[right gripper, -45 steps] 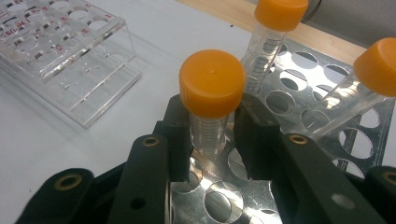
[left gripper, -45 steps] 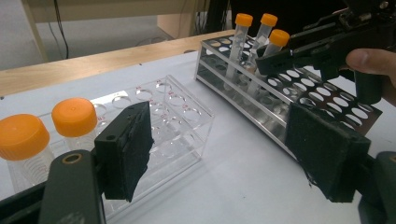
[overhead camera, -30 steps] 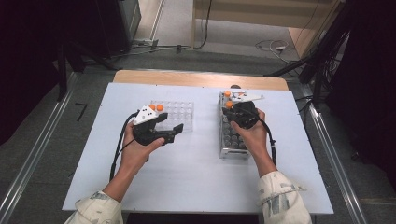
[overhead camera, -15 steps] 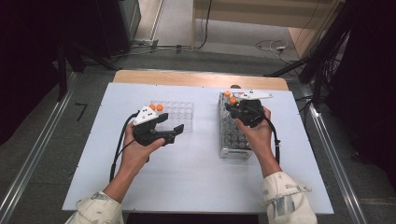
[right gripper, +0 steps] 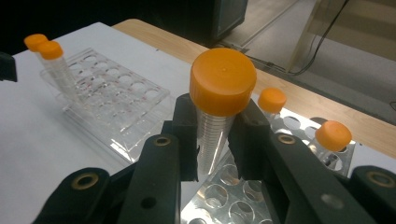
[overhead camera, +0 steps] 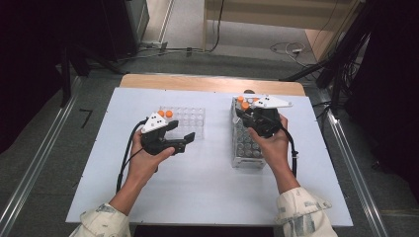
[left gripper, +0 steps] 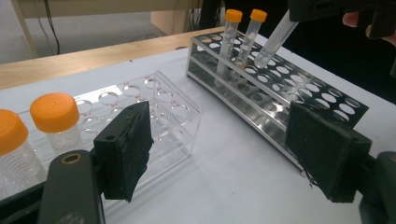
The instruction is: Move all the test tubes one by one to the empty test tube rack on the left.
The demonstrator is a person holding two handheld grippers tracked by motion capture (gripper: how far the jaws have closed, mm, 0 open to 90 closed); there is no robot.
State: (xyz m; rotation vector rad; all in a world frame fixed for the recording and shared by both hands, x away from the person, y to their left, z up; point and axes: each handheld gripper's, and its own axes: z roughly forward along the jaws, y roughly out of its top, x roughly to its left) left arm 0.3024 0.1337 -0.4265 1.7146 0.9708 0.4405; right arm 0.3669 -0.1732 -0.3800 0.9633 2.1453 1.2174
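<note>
The orange-capped tube [right gripper: 219, 116] is clamped just below its cap between the jaws of the right gripper [right gripper: 212, 140], tilted, with its clear tip hanging free above the far end of the metal rack [overhead camera: 245, 148]. In the left gripper view the same tube [left gripper: 276, 38] slants down toward the perforated top plate without touching it, close beside the two capped tubes [left gripper: 238, 37] standing upright in the rack's far holes. The grip high on the body, right under the cap, leaves the whole lower length clear, which suits feeding a tube down through stacked hole plates or drawing one up out of them (which of the two is in hand I cannot tell from this moment alone).

Farther out, to the left of the metal rack and apart from it, a clear plastic rack [overhead camera: 190, 121] sits on the white table [overhead camera: 197, 187] with two orange-capped tubes [overhead camera: 165, 114] at its far left corner. The left gripper [overhead camera: 180, 140] hovers over the near edge of that plastic rack, its jaws spread wide and holding nothing; it seems parked there, perhaps ready to steady the light plastic rack or to take a tube from it.

The likely risk is the tilt: the tip has to line up with a hole in every plate.
</note>
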